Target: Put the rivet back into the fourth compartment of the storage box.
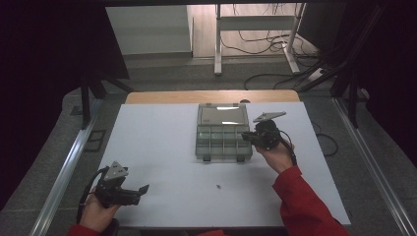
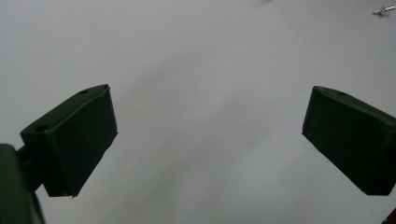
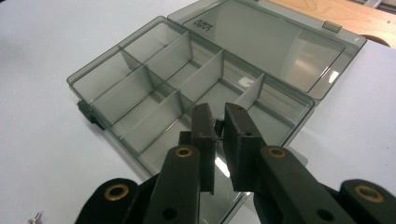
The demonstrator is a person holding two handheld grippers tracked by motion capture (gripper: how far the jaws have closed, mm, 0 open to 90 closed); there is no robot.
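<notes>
A clear grey compartment box [image 1: 215, 146] lies open in the middle of the white table, its lid [image 1: 222, 114] folded back flat. In the right gripper view the box [image 3: 140, 88] shows several empty compartments. My right gripper [image 1: 245, 136] hovers at the box's right edge. Seen up close, the right gripper [image 3: 218, 114] has its jaws nearly together over the nearest compartment, pinching a small dark part [image 3: 218, 127]. My left gripper [image 1: 141, 191] rests near the front left of the table. The left gripper [image 2: 210, 112] is open with nothing between its fingers. A small loose screw [image 1: 218, 186] lies on the table in front of the box.
The same screw [image 2: 384, 10] shows at the top right of the left gripper view, and the screw [image 3: 35, 218] also lies at the bottom left of the right gripper view. A wooden strip [image 1: 211, 96] runs along the table's far edge. Cables and a desk frame [image 1: 255, 44] lie on the floor beyond.
</notes>
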